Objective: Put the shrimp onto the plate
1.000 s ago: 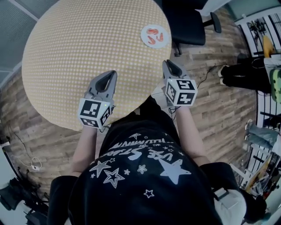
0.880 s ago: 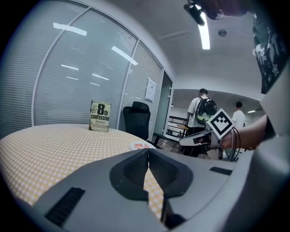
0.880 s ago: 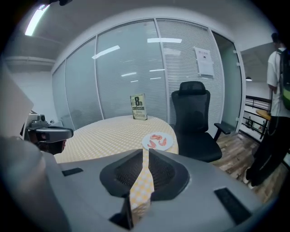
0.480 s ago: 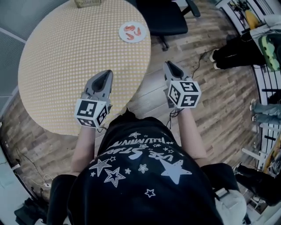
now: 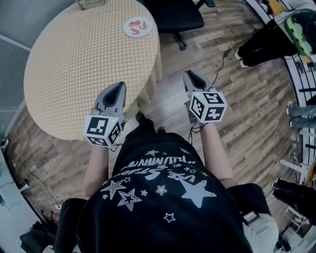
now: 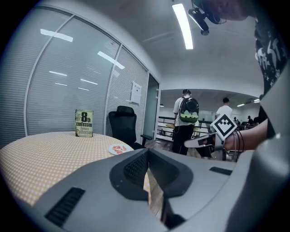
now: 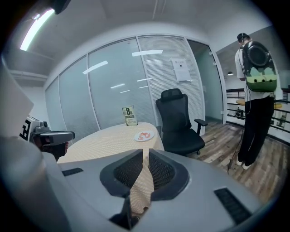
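Observation:
A white plate (image 5: 138, 26) with orange shrimp on it lies near the far right edge of the round table (image 5: 74, 69), which has a yellow checked cloth. The plate (image 6: 119, 149) is small and distant in the left gripper view, and the plate (image 7: 144, 135) is likewise far off in the right gripper view. My left gripper (image 5: 118, 88) hangs over the table's near edge, jaws together, holding nothing. My right gripper (image 5: 189, 75) is over the wooden floor to the right of the table, also shut and empty.
A book (image 5: 90, 3) stands upright at the table's far edge. A black office chair (image 5: 173, 15) sits beyond the plate. A person with a green backpack (image 7: 256, 90) stands on the wooden floor (image 5: 237, 113) at the right. Glass walls with blinds close the room behind the table.
The table and plate have slid up and to the left in the head view as the person backs away. Both grippers stay shut; the right one has left the table's edge.

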